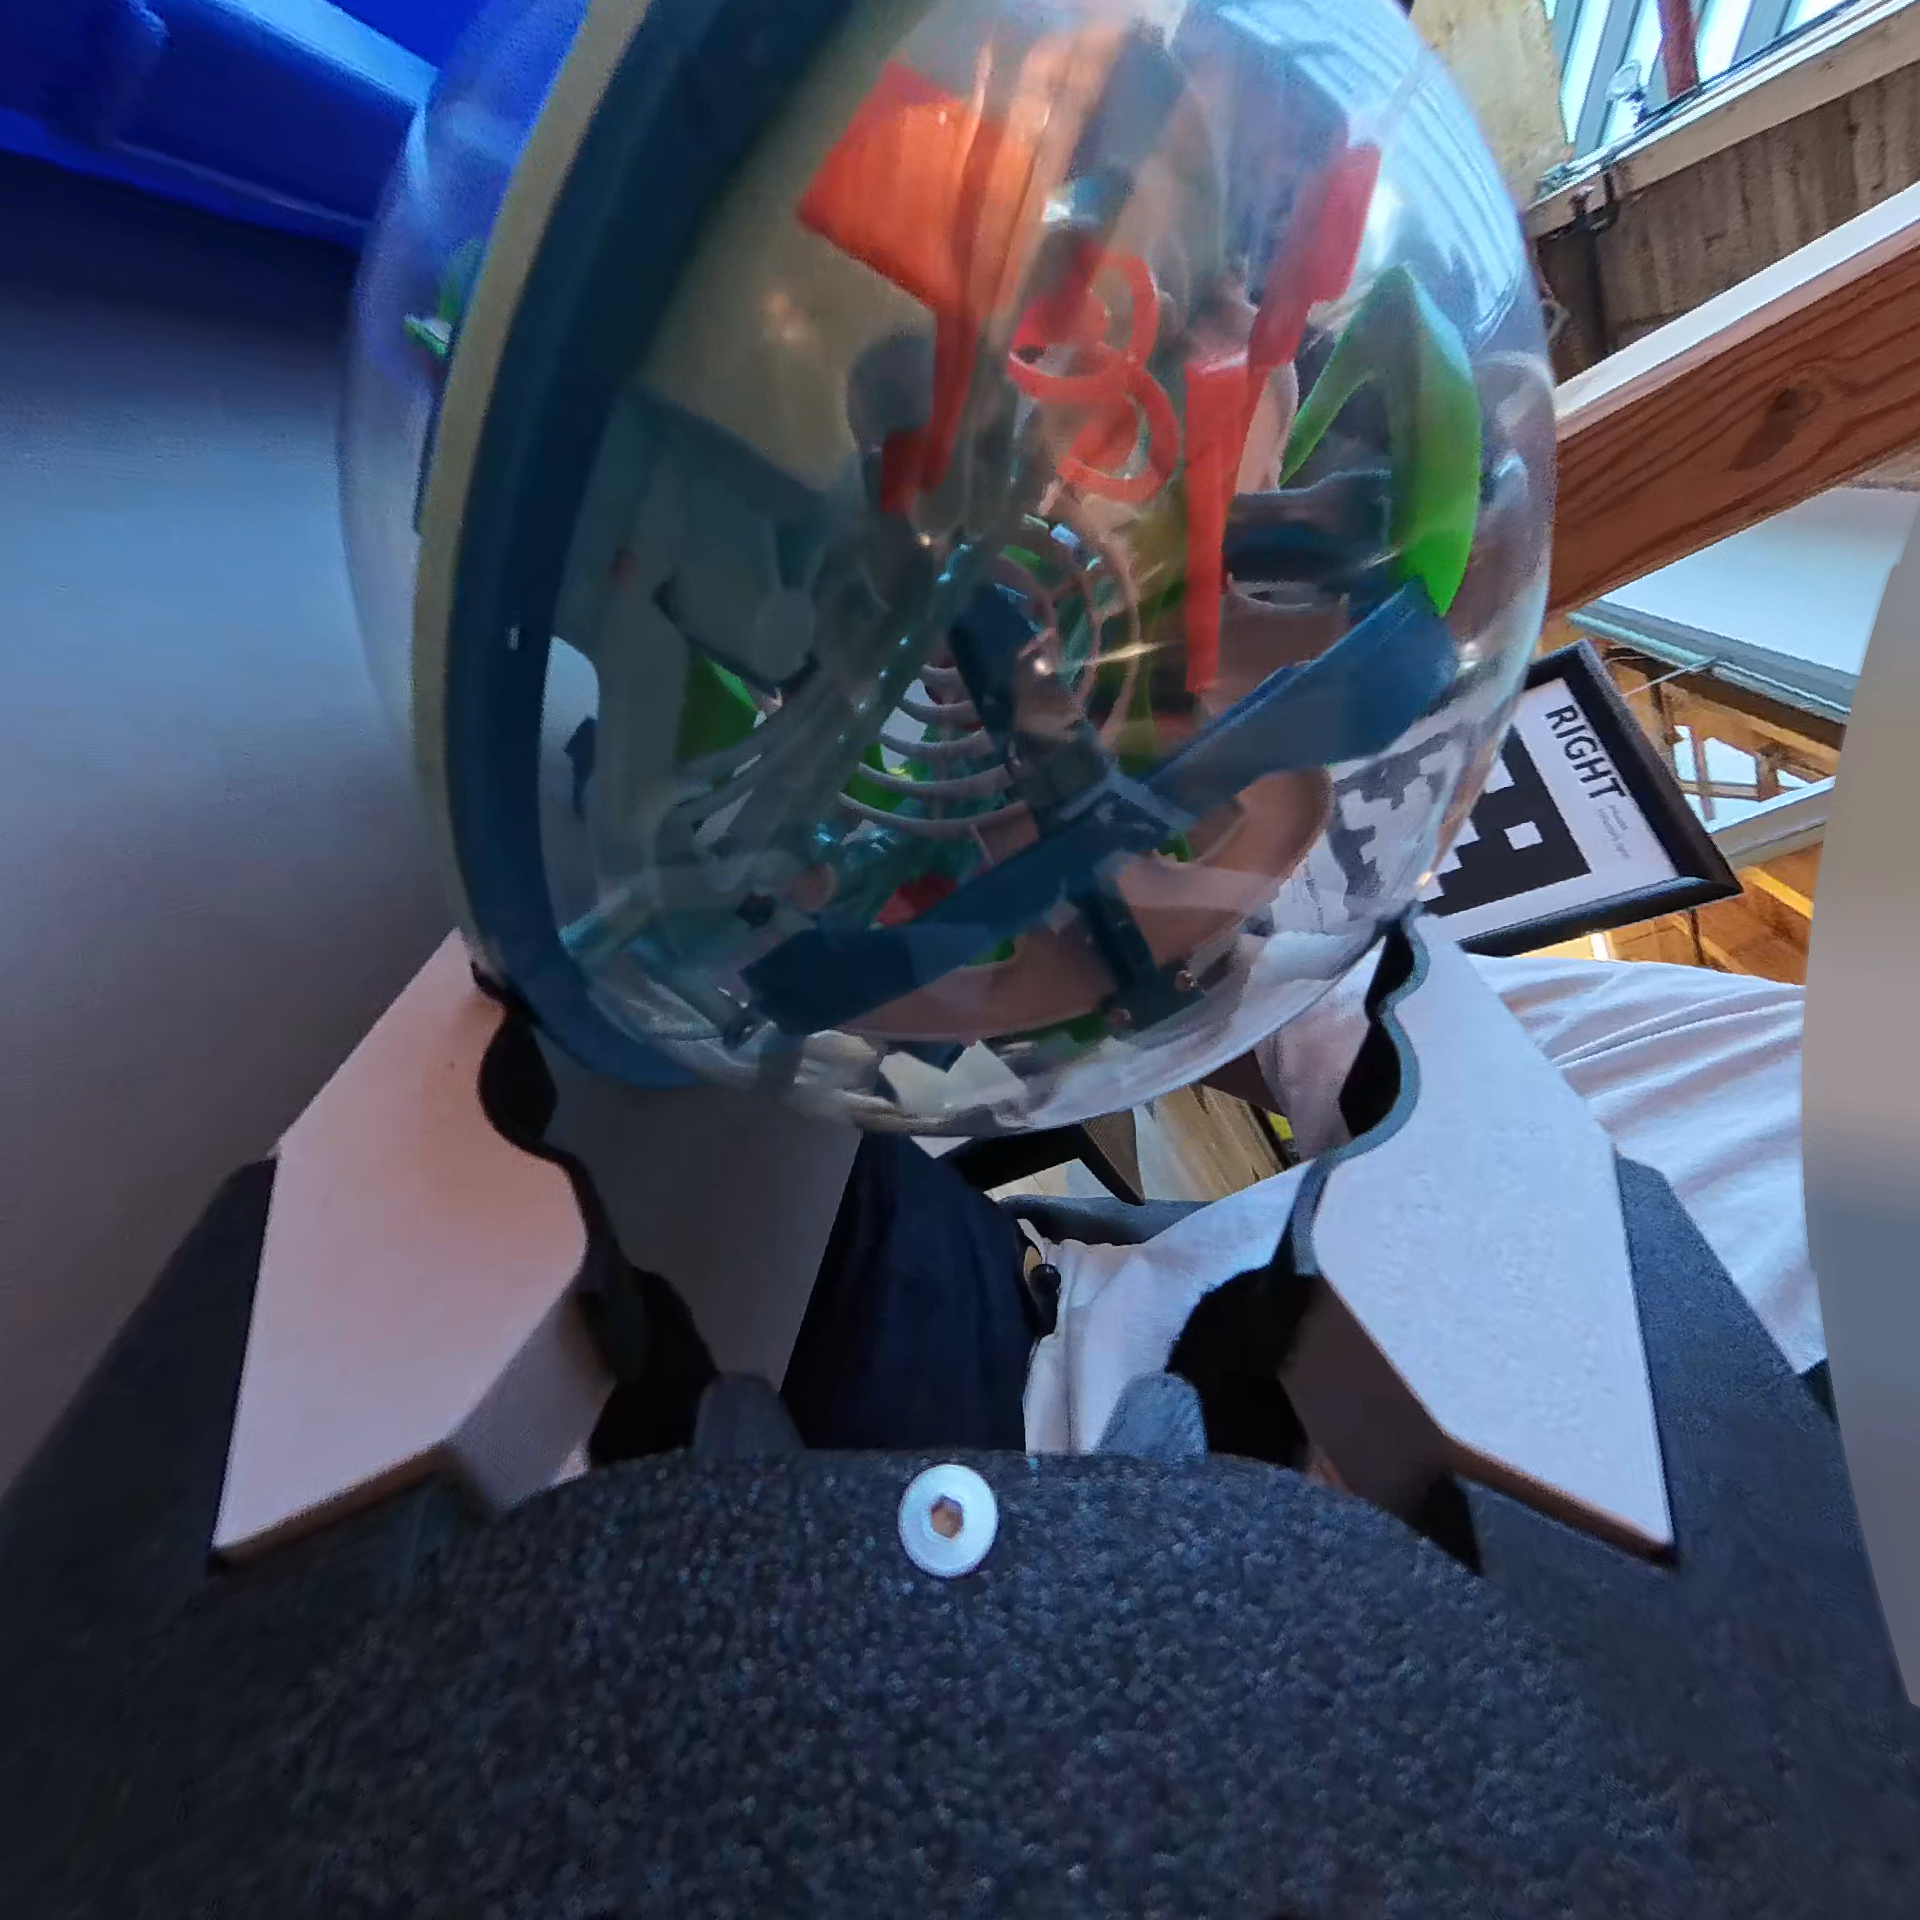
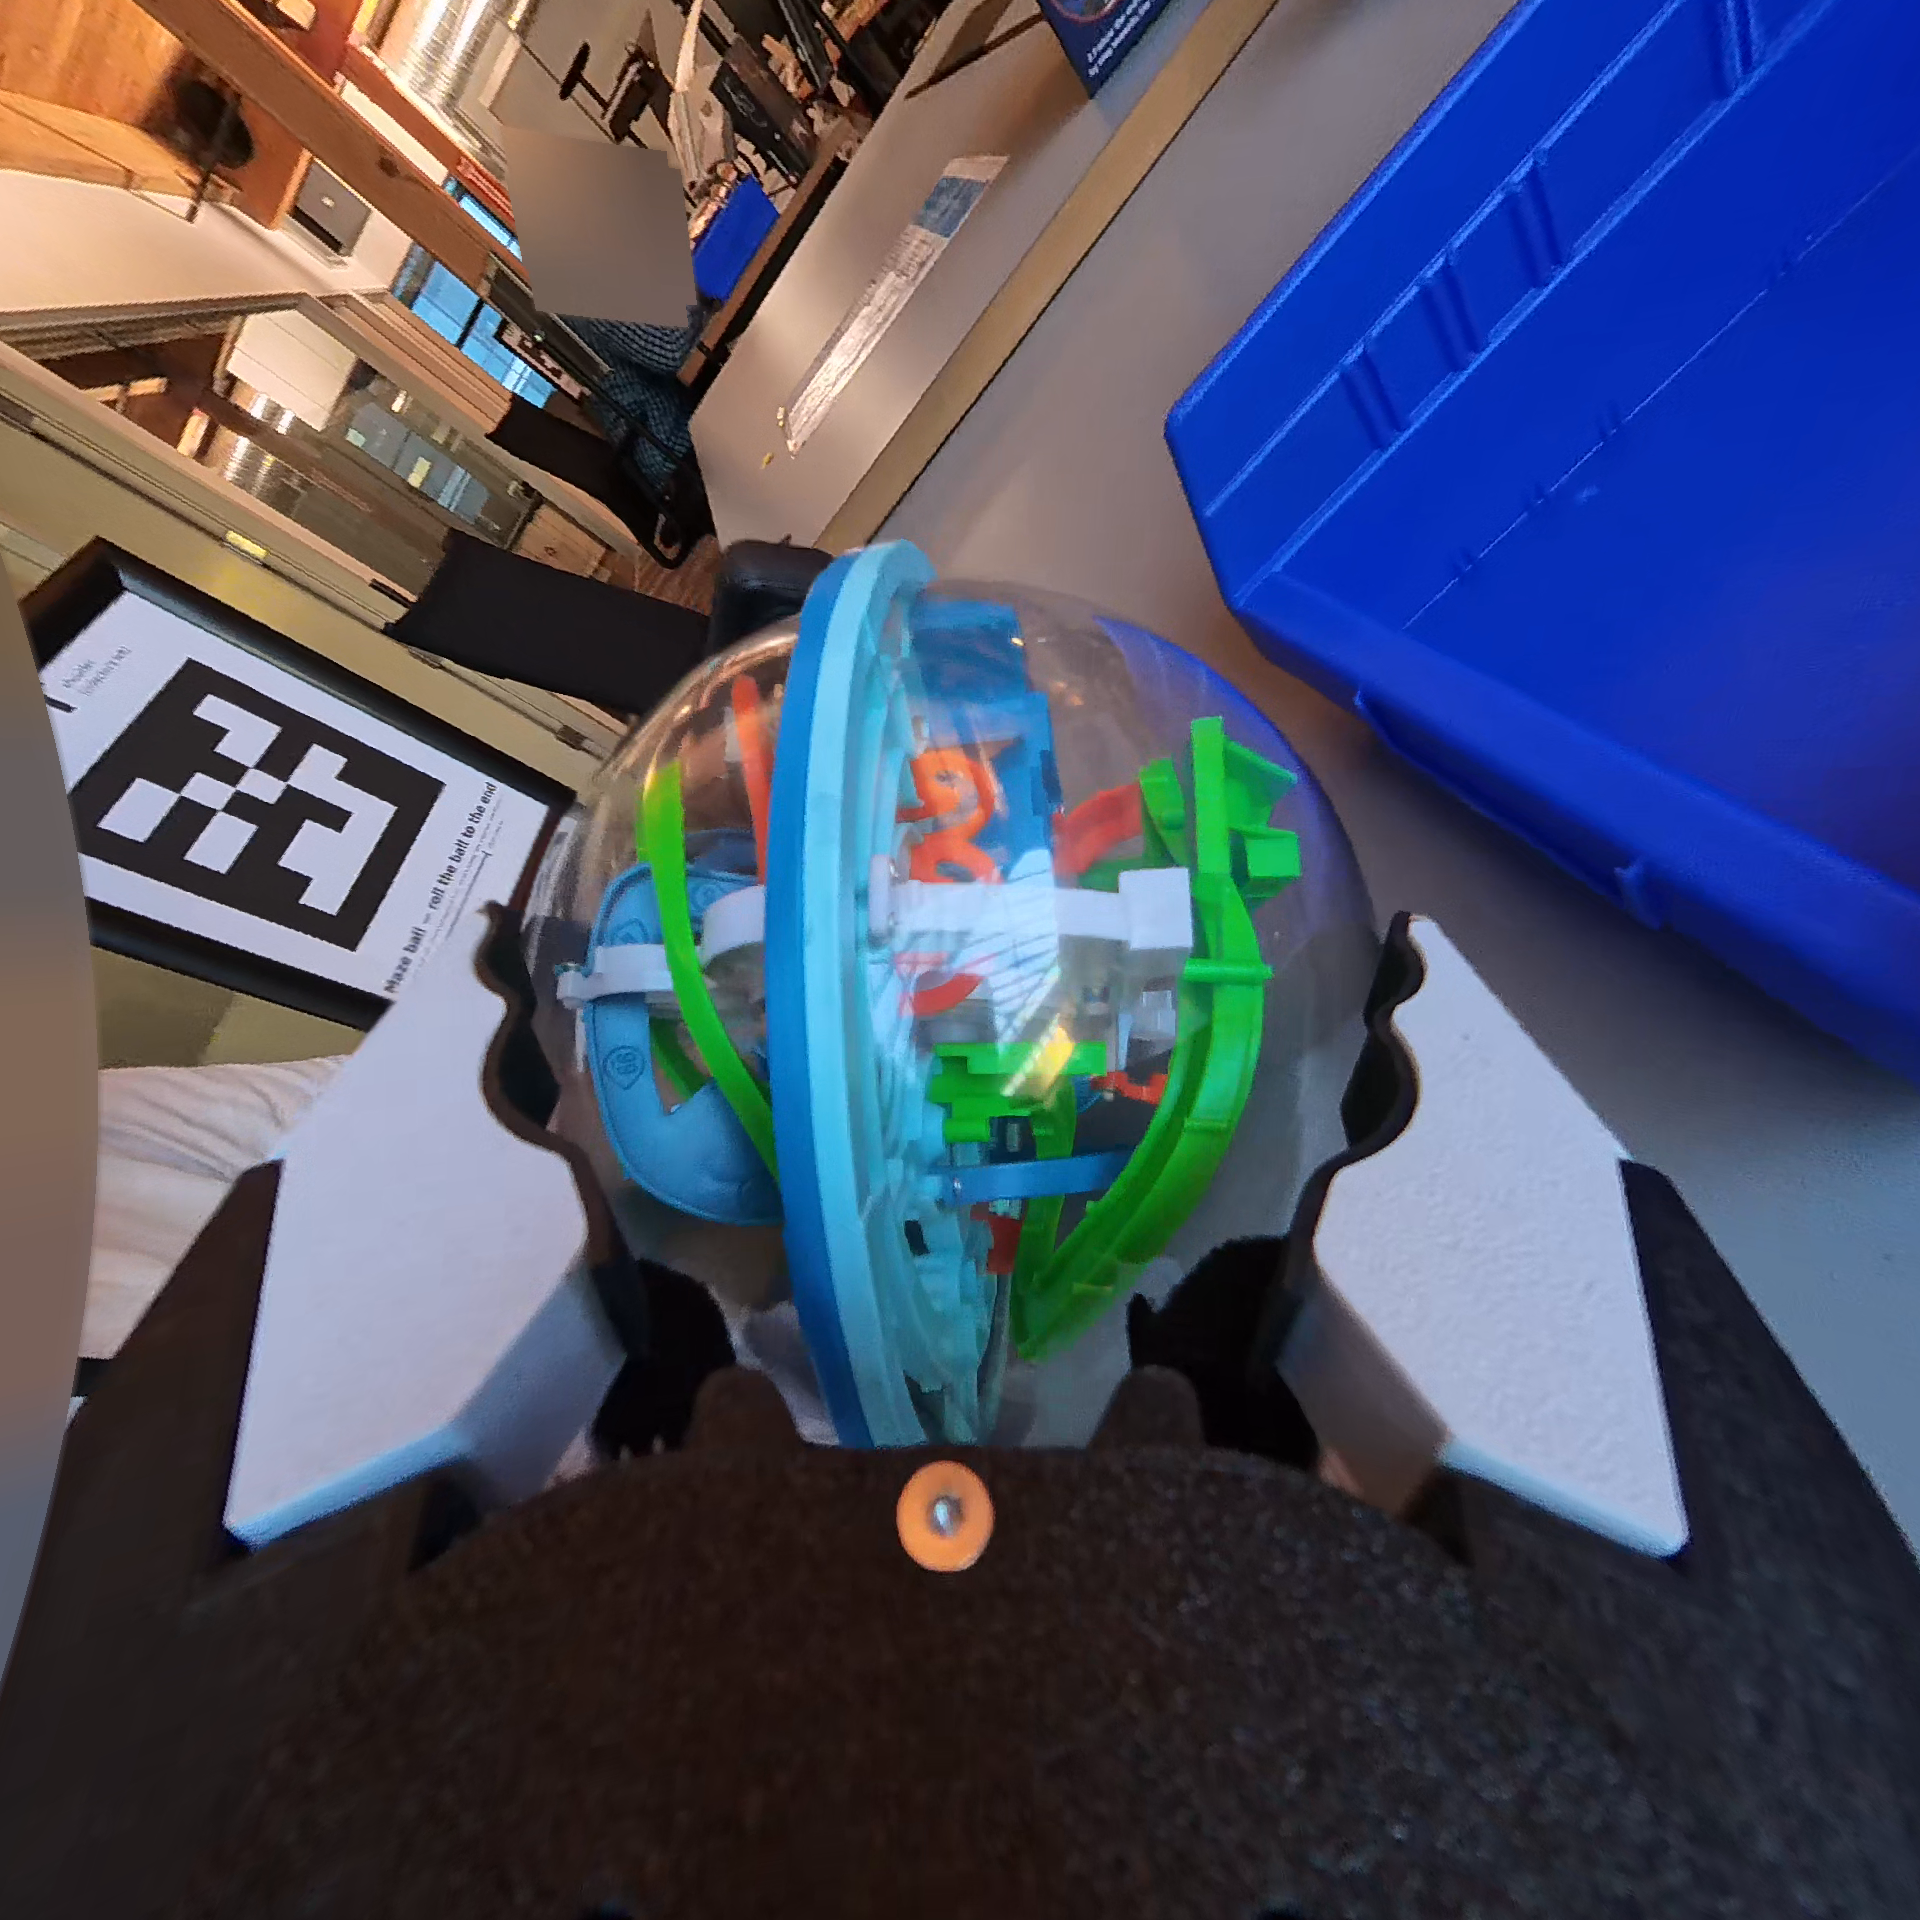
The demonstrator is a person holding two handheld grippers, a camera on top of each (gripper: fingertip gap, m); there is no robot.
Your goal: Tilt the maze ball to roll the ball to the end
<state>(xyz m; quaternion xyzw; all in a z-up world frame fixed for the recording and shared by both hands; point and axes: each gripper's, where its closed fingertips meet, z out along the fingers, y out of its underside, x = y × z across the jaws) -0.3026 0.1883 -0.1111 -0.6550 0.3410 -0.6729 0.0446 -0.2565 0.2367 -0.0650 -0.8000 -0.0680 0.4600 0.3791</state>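
Note:
The maze ball (image 1: pixel 966 540) is a clear sphere with a blue equator ring and orange, green and blue tracks inside. It is held up off the table, tilted, with the ring running nearly upright. My left gripper (image 1: pixel 940 987) is shut on its lower part, both white fingers touching the shell. In the right wrist view the maze ball (image 2: pixel 966 997) sits deep between the fingers of my right gripper (image 2: pixel 948 935), which is shut on it. I cannot make out the small ball inside among the tracks.
A large blue plastic bin (image 2: pixel 1610 468) stands on the grey table (image 2: pixel 1039 416) close beside the sphere; it also shows in the left wrist view (image 1: pixel 208 104). A black-framed card with a black-and-white marker (image 2: pixel 260 800) stands nearby. A person's white shirt (image 1: pixel 1662 1091) is behind.

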